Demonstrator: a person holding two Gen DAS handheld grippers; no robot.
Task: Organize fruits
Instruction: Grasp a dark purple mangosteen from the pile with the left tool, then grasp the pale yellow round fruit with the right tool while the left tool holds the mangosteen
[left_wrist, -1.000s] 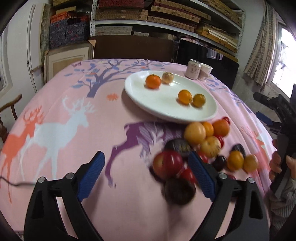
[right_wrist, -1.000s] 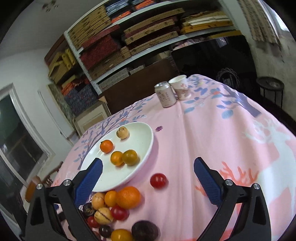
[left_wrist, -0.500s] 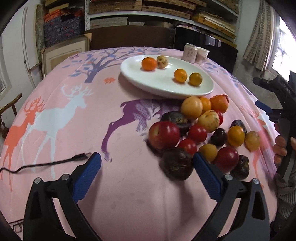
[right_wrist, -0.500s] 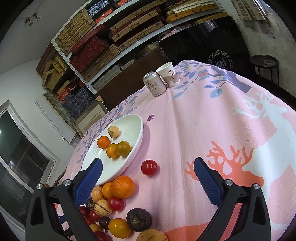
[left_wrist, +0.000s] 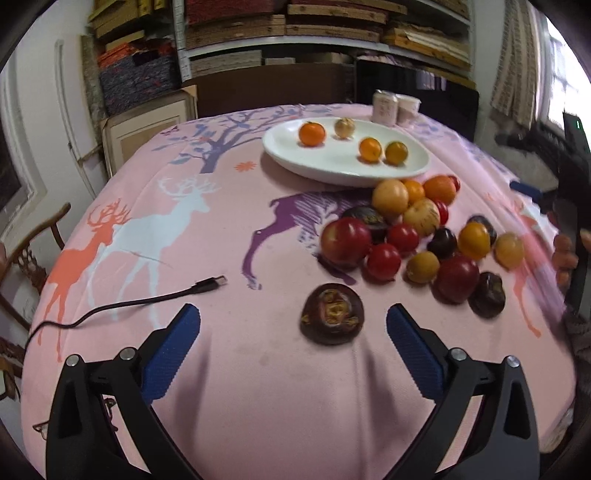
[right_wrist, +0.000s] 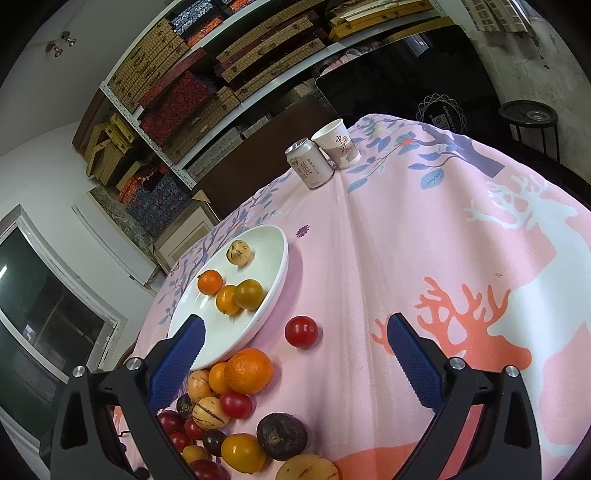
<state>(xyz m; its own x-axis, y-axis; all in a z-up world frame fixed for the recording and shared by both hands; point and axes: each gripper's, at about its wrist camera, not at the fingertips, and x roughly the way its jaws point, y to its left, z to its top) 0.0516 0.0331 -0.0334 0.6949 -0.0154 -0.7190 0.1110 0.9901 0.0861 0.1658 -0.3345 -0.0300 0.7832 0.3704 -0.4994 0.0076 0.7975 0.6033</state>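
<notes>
Left wrist view low over table facing shelves, right wrist view tilted, both sharing white plate

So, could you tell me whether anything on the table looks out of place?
Yes: a loose black USB cable lies across the tablecloth to the left of the fruit, unplugged and unrelated to it. One dark mangosteen also sits apart from the fruit pile, and a red tomato sits alone beside the white plate.

The left gripper and the right gripper are held wide apart, low in frame; nothing seems gripped.
</notes>
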